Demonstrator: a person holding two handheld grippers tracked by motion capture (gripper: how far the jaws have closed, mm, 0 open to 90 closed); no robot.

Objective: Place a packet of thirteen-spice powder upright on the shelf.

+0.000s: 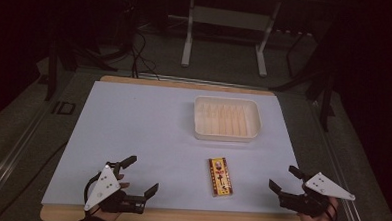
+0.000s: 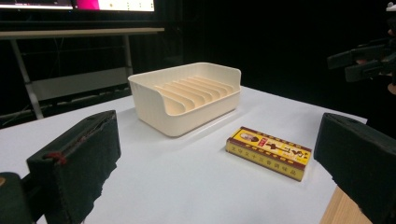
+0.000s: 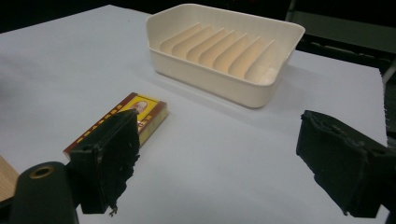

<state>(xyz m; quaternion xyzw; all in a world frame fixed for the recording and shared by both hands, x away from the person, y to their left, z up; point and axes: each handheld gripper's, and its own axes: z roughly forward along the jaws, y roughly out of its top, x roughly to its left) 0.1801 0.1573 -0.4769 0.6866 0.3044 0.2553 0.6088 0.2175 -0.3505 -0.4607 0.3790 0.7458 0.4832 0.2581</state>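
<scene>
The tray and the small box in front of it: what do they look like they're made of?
The tray looks like moulded plastic: cream, smooth, slightly glossy, with rounded corners and ribs formed into its floor. The box looks like printed cardboard: sharp folded edges, flat faces, yellow and dark red print with a faint sheen. Both are judged by look alone. The table cover is a matte, pale sheet; its material is unclear.

Not much to read here tbh. The small yellow-and-red box (image 2: 269, 152) lying on the white table cover has a little portrait at one end and a row of dark characters along its lid, but they're too small and blurry to make out. On the dark floor, left of the frame in the high view, there's a pale marking (image 1: 63, 107) that looks like "ID".
</scene>
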